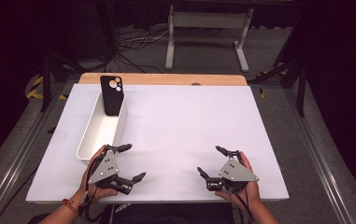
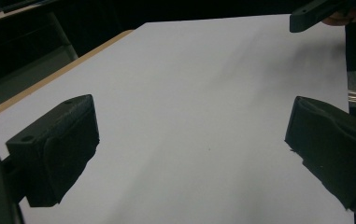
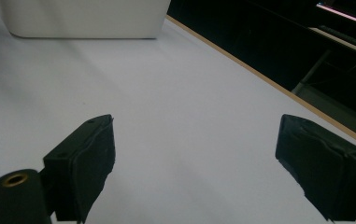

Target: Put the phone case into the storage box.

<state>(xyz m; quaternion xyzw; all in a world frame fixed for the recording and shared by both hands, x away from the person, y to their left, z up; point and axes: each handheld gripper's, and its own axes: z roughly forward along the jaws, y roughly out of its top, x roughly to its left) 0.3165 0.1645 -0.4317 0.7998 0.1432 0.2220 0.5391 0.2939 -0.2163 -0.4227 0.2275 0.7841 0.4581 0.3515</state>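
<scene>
Plainly, nothing is gripped yet: the phone case [image 1: 112, 94] stands tilted at the far end of the white bin [image 1: 91, 140], leaning on its far wall at the left of the surface [image 1: 189, 121]. The left tongs [image 1: 128, 162] sit just near of the bin, spread wide and empty. They look the better pick for reaching the case: come over the bin's rim from above and close on the case's upper edge, clear of the wall. The right tongs [image 1: 210, 161], near right, are likewise wide and empty, and could steady the bin.
</scene>
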